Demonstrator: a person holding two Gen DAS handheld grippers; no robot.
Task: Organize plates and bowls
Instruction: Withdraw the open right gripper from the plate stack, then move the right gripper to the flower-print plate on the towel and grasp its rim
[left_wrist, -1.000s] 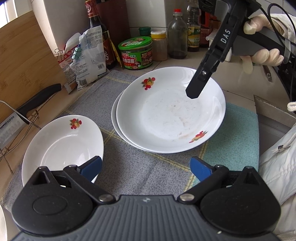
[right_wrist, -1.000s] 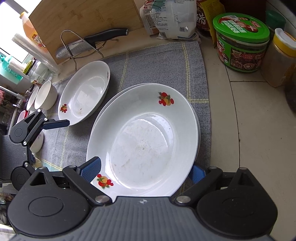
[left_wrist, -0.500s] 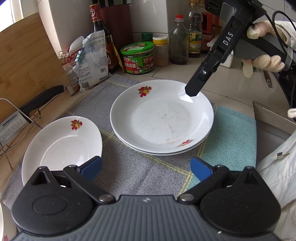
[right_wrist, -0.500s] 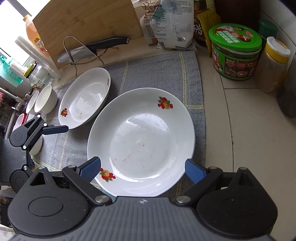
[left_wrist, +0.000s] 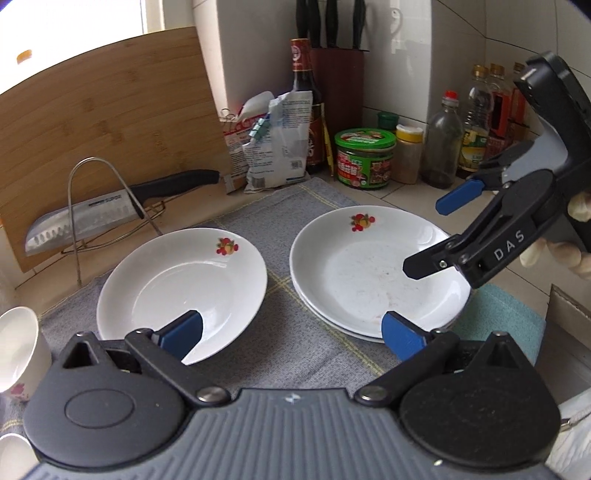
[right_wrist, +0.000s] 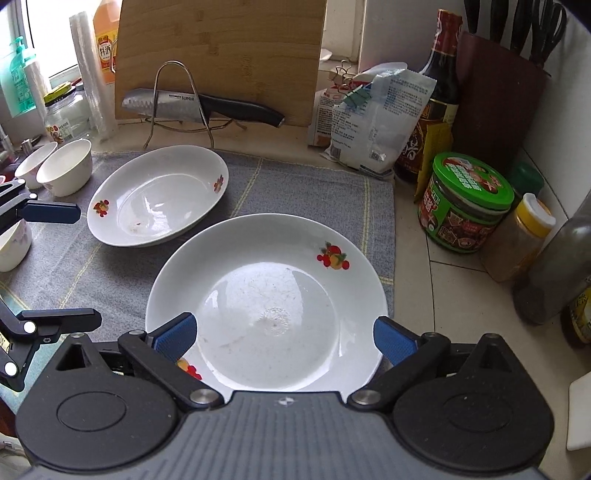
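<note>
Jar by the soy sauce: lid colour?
Green lid, clearest in the right wrist view.

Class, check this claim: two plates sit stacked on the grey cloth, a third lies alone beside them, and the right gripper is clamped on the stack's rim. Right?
One detail is wrong. The right gripper is open, its jaws spread wide and gripping nothing, as the right wrist view shows. The stacked plates and the single plate do sit on the grey cloth.

white tiled wall (left_wrist: 399, 74); pale tiled countertop (right_wrist: 454, 332); grey checked mat (left_wrist: 295, 347); bamboo cutting board (left_wrist: 103, 140) leaning upright; window (right_wrist: 40, 37) at left, daylight; dark knife block (right_wrist: 498, 96) in corner.
</note>
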